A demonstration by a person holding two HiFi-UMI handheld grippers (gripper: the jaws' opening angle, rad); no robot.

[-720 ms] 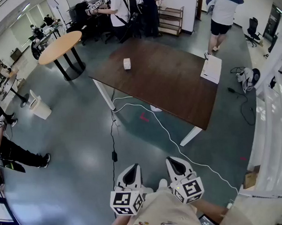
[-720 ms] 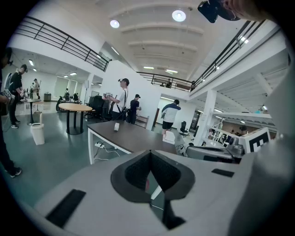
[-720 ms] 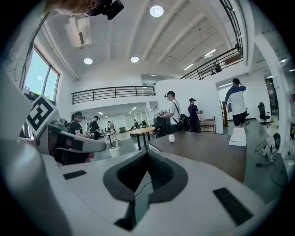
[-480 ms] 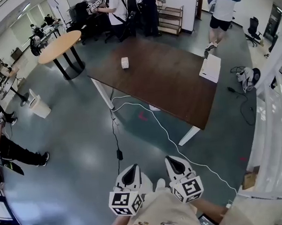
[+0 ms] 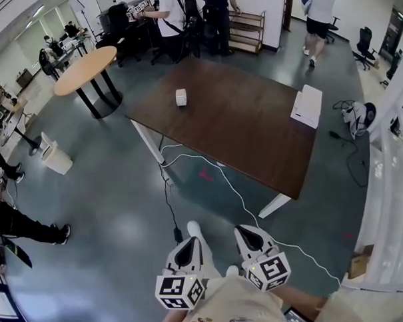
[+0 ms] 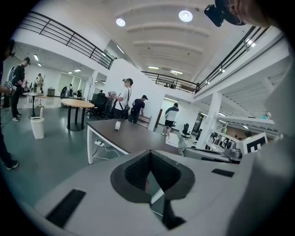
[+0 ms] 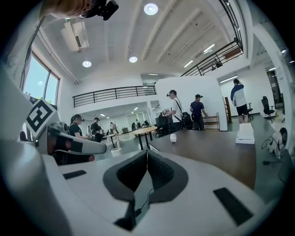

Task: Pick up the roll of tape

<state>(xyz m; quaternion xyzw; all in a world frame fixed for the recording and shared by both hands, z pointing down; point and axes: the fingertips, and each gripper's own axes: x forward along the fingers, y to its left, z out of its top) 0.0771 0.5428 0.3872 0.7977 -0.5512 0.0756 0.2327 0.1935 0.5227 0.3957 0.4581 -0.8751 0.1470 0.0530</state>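
Over at the far left, a round wooden table [image 5: 85, 65] can be seen, with a white bin [image 5: 57, 158] parked on the floor a bit nearer, and a seated person [image 5: 21, 223] is cut off by the left edge. The roll of tape [image 5: 181, 97] is found near the far left corner of the big dark brown table [image 5: 240, 132], all on its own and well apart from both grippers. A black cable [image 5: 167, 192] is strung along the grey floor from the table's left side towards the near end, and a white cable [image 5: 247, 205] is trailed off to the right. Down at the near edge the left gripper [image 5: 187, 248] is held low over the floor, pointed roughly at the table; in its own view the jaws are clenched together with nothing caught between them, and the tape is seen far off on the tabletop. Just beside it the right gripper [image 5: 251, 236] is held the same way, jaws likewise pressed closed on nothing. A white shoe [image 5: 194, 229] is poking out just beyond the left gripper. Further right, a flat white box [image 5: 307, 105] is laid at the table's far right edge, and a person in dark shorts [image 5: 318, 12] is spotted at the far right.
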